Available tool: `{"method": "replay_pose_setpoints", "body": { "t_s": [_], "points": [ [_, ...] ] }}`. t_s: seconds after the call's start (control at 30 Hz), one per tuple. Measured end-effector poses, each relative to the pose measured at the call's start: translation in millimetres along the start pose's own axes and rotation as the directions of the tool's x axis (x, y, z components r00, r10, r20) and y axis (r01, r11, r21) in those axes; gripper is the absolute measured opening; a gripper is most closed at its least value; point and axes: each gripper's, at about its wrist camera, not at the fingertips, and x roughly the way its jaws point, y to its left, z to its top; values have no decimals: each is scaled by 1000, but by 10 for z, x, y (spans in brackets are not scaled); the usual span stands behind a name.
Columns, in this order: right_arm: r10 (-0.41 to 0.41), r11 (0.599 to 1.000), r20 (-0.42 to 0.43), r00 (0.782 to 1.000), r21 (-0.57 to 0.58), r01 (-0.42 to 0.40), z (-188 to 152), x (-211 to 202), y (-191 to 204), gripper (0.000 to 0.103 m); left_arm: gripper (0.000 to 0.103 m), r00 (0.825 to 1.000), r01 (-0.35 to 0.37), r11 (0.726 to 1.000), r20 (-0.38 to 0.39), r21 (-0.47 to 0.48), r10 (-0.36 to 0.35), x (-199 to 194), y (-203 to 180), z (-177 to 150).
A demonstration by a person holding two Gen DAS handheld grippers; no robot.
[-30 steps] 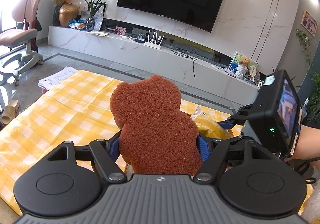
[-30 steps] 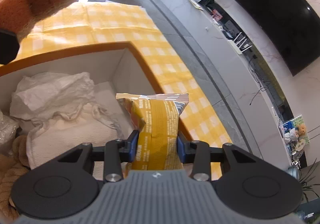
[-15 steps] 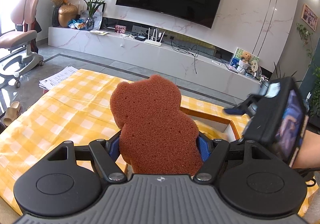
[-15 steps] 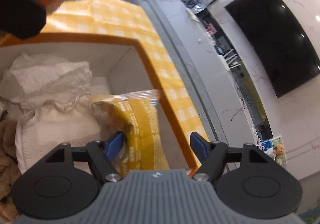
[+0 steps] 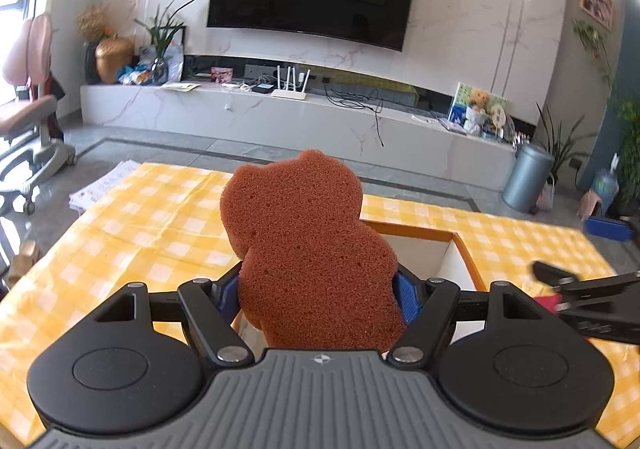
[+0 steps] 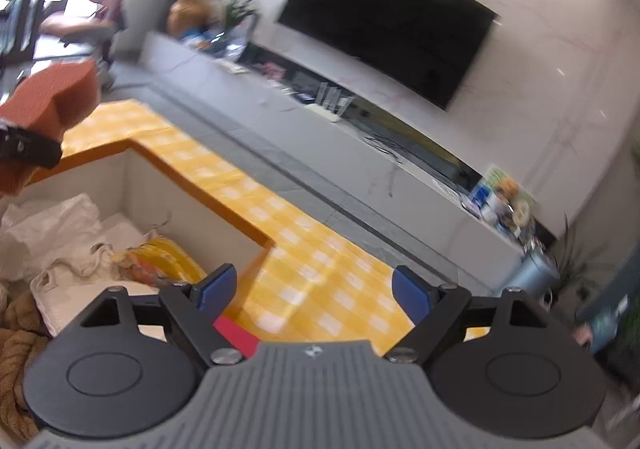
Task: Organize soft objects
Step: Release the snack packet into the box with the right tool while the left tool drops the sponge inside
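Note:
My left gripper (image 5: 318, 291) is shut on a brown bear-shaped sponge (image 5: 308, 245) and holds it upright above the near edge of the orange-rimmed box (image 5: 412, 229). The sponge also shows at the left edge of the right wrist view (image 6: 48, 105). My right gripper (image 6: 314, 289) is open and empty, just right of the box's corner (image 6: 264, 241). A yellow snack packet (image 6: 168, 253) lies inside the box beside white cloths (image 6: 60, 221) and a tan knitted item (image 6: 16, 341). One blue finger of the right gripper shows in the left wrist view (image 5: 608, 229).
A yellow checked cloth (image 5: 140, 225) covers the table. A red flat object (image 6: 236, 333) lies by the box under my right gripper. A stack of papers (image 5: 100, 189) sits at the table's far left corner. A TV console (image 5: 280, 117) stands beyond the floor.
My right gripper opened and let the yellow snack packet drop into the box, then pulled back and to the right. My left gripper still holds the sponge, nearly unmoved.

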Motion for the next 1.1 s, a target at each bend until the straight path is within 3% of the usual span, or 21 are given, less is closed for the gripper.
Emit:
{"method": "replay_pose_setpoints", "body": {
  "t_s": [0.13, 0.27, 0.43, 0.6, 0.67, 0.77, 0.93, 1.1],
  "points": [
    [-49, 982, 10, 999, 182, 46, -329, -61, -232, 83, 84, 998, 16, 995, -54, 100, -10, 212, -169, 16],
    [6, 932, 8, 1000, 363, -9, -509, 9, -412, 82, 84, 989, 4, 993, -149, 122, 14, 446, -246, 45],
    [14, 928, 57, 998, 372, -34, -466, -3, -418, 82, 84, 978, -61, 979, -185, 193, 97, 653, -285, 19],
    [15, 921, 65, 998, 388, -39, -542, -30, -459, 82, 84, 969, -7, 994, -243, 106, 32, 743, -112, -40],
    [11, 918, 65, 998, 395, -36, -557, -4, -470, 82, 84, 968, -20, 995, -249, 100, 44, 765, -76, -51],
    [15, 907, 61, 998, 420, -39, -573, 32, -490, 82, 85, 969, -40, 994, -239, 104, 64, 747, -78, -69],
    [36, 898, 62, 997, 435, -60, -572, 29, -457, 82, 99, 979, -38, 994, -198, 107, 58, 601, -147, -65],
    [41, 898, 74, 996, 434, -69, -542, -23, -430, 82, 100, 984, -64, 989, -157, 135, 85, 485, -263, -32]
  ]
}}
